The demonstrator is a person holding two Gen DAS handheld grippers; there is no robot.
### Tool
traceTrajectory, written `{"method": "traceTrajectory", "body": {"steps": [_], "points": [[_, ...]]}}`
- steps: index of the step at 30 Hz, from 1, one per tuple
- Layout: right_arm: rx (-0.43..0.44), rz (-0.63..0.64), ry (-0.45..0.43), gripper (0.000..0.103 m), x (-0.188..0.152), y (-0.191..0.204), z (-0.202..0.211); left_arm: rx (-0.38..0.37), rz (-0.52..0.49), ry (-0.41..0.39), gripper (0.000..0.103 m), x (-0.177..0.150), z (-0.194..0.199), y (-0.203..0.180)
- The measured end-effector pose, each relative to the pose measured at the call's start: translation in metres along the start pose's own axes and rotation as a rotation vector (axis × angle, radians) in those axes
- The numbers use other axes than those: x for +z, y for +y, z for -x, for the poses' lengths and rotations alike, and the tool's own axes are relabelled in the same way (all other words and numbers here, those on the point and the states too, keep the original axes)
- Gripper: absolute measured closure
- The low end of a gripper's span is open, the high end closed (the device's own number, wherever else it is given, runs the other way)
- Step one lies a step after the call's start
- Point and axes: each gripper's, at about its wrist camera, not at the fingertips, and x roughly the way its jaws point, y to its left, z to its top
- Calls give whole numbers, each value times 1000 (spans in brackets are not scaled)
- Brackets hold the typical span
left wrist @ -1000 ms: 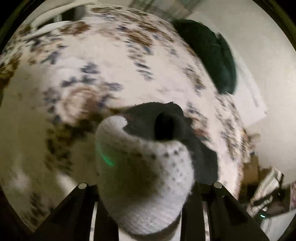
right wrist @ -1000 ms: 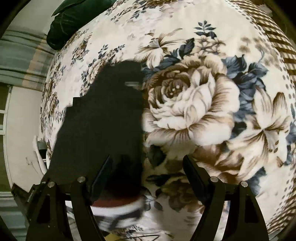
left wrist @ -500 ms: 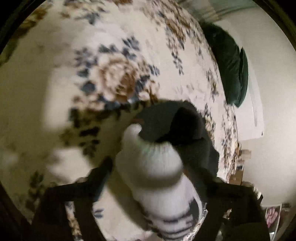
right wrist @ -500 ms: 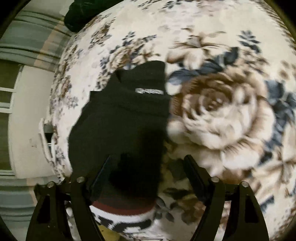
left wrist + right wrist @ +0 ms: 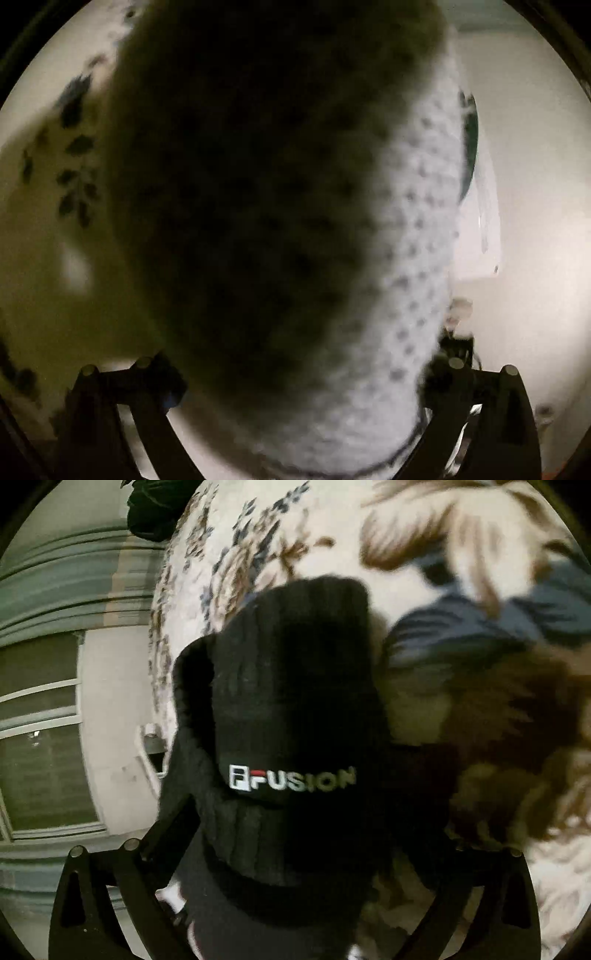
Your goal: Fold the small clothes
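Left wrist view: white dotted knit sock (image 5: 413,258), blurred, fills the frame centre and hides most of the floral bedspread (image 5: 55,177). Right wrist view: black ribbed knit sock (image 5: 295,701) covers the lower centre; its lower end is cut off at the bottom edge. Large brown flower print (image 5: 517,720) at right is smeared.

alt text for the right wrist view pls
A black ribbed sock with a white FUSION logo lies on a floral blanket, filling the gap between the opening fingers of the right gripper. A window sits at left.
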Motion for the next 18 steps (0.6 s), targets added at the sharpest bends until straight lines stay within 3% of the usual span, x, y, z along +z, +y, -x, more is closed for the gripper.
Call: {"method": "traceTrajectory", "body": {"steps": [1, 3, 4, 7, 9, 12, 14, 16, 18], "points": [[24, 7, 9, 1, -1, 2, -3, -14, -3, -5, 6, 2, -1, 0], [29, 32, 28, 19, -8, 10, -12, -10, -31, -16, 7, 2, 0, -3], [-16, 50, 28, 48, -11, 14, -16, -8, -46, -22, 13, 2, 2, -6], [-59, 45, -36, 63, -22, 17, -15, 0, -106, 4, 25, 9, 4, -15], [-44, 13, -88, 68, -34, 17, -5, 0, -168, 39, 27, 21, 5, -25], [-43, -17, -168, 73, -82, 17, 19, 4, -310, 121, 27, 47, -3, -48], [-26, -77, -223, 73, -135, 6, 41, -15, -410, 238, 27, 65, -22, -67], [-2, -161, -267, 73, -194, -8, 59, -37, -556, 421, 26, 73, -53, -88], [14, -270, -291, 73, -254, -24, 59, -12, -678, 552, 21, 71, -78, -101]]}}
